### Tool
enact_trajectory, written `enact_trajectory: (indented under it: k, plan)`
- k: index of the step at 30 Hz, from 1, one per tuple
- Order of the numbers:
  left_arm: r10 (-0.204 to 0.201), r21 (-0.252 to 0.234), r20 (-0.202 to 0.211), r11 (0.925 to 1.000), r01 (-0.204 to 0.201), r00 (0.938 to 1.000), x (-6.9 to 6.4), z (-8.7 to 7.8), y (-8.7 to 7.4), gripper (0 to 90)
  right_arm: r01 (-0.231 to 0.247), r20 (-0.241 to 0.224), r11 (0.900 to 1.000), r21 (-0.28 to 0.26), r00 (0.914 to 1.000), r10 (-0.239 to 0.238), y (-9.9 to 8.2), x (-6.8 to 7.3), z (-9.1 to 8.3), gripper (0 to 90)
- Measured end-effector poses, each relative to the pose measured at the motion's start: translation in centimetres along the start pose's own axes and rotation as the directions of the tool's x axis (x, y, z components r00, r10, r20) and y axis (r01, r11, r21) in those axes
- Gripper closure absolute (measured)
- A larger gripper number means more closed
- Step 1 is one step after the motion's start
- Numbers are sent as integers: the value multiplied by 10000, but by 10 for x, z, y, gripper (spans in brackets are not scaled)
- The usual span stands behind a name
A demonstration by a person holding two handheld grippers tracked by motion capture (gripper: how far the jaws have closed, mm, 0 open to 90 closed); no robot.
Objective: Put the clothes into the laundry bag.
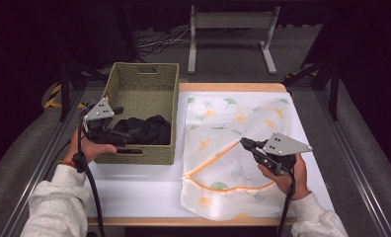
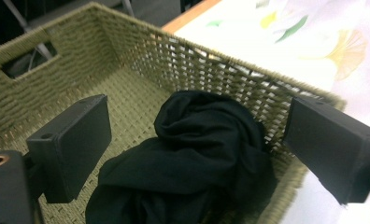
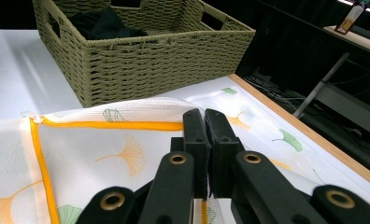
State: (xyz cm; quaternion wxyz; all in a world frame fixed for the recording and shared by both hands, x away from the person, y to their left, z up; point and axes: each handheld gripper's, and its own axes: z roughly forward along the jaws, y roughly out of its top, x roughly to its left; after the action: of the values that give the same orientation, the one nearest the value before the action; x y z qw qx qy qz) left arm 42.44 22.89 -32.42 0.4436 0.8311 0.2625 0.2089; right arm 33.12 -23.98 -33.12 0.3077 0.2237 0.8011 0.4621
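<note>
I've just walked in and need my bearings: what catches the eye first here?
A woven basket at the table's left holds a crumpled black cloth, with the left gripper open over it. To the right lies a white mesh bag printed with leaves and edged in orange, its flap pinched up by the right gripper.

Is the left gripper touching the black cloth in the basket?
Apart. The left gripper view shows the left gripper open above the black cloth, which lies loose in the basket.

A lab-like recording room: dark curtains, grey carpet (image 1: 30,143), loose cables (image 1: 159,42) and a metal stand (image 1: 231,22) beyond the desk (image 1: 134,197).
</note>
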Motion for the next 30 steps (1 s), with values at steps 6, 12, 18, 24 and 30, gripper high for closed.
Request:
enact_trajectory:
  k: [6, 12, 18, 24, 30]
  plan:
    - [302, 770, 293, 9965, -324, 9991, 7, 20, 4, 77, 26, -116, 9999, 106, 9999, -24, -2, 0, 1, 888]
    - [477, 1481, 1053, 9870, -631, 9933, 15, 37, 5, 65, 11, -179, 9999, 167, 9998, -8, -3, 0, 2, 888]
    - [951, 2395, 1269, 9630, -1235, 9874, 19, 54, 9, 78, 24, -264, 9998, 213, 9996, -18, -5, 0, 2, 888]
    - [887, 2900, 1610, 9477, -1330, 9830, 25, 69, 7, 79, 46, -391, 9998, 219, 9992, -37, -6, 0, 3, 888]
    - [915, 3869, 2075, 9068, -1676, 9739, 23, 89, 4, 73, 70, -468, 9997, 240, 9989, -58, -8, 0, 4, 887]
